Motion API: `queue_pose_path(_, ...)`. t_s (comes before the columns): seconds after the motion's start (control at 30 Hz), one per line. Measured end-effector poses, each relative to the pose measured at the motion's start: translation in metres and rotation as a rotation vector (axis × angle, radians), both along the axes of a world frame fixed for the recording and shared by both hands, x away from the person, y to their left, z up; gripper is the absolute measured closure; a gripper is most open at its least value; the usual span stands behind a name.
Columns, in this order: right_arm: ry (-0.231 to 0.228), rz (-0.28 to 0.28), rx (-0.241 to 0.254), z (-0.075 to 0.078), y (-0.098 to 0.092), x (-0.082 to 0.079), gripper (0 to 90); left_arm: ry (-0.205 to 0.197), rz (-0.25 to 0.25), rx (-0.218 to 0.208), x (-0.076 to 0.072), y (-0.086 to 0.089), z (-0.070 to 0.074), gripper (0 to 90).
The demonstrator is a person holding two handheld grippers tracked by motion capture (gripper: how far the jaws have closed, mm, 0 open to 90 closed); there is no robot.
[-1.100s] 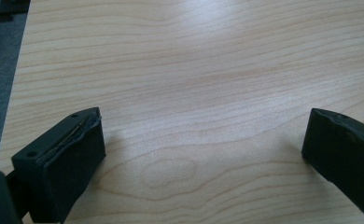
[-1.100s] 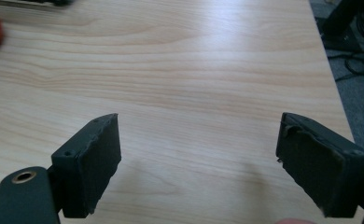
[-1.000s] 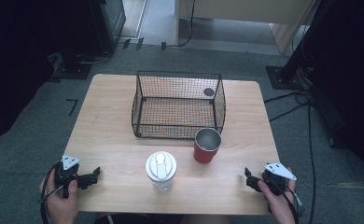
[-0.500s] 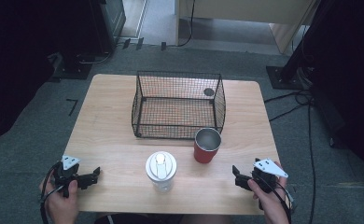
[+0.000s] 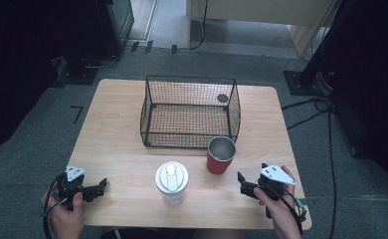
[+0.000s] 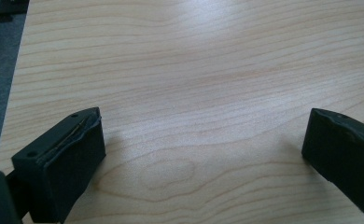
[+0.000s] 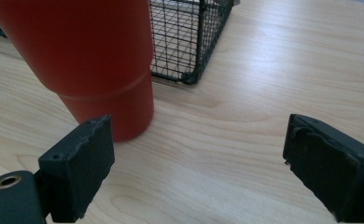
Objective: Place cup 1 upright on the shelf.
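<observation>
- Pale wooden table (image 5: 117, 144), dark room behind.
- Left gripper (image 5: 100, 186), near-left, jaws spread on nothing.
- Lidded bottle (image 5: 171, 181) mid-near: a stray sweep could topple it.
- Red cup (image 5: 220, 155) stands near-right before the wire basket (image 5: 189, 112); right gripper (image 5: 242, 180), jaws apart and empty, sits off-centre, so closing might knock it over.

Red cup (image 5: 221, 155), black wire basket (image 5: 189, 112), pale wood-grain table (image 5: 117, 124).

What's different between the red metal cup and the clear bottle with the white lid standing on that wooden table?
The red metal cup is open-topped, showing a silvery inside; the clear bottle with the white lid is capped. The cup is opaque red, the bottle see-through. The cup stands next to the black wire basket, close by the right gripper; the bottle stands nearer the table's front edge. Both stand upright on the wooden table, untouched.
</observation>
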State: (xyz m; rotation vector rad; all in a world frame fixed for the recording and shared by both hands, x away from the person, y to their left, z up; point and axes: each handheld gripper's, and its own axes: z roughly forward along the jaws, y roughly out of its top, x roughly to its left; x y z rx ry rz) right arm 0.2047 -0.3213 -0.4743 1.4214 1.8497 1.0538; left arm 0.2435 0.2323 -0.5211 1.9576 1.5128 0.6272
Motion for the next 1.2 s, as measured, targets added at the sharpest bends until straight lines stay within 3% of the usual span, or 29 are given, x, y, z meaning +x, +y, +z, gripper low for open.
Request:
queue_pose_path(0.27,-0.024,0.038,0.029,0.003,0.017,0.007,9.1,0.0,0.0,0.0,0.0,0.0,0.0,0.0)
queue_pose_path(0.67,-0.057,0.083,0.033,0.007,0.039,0.015,7.4,0.0,0.0,0.0,0.0,0.0,0.0,0.0)
queue_pose_path(1.0,-0.056,0.062,0.025,0.011,0.059,0.025,2.6,0.0,0.0,0.0,0.0,0.0,0.0,0.0)
queue_pose_path(1.2,-0.058,0.023,0.064,0.011,0.068,0.033,0.0,0.0,0.0,0.0,0.0,0.0,0.0,0.0)
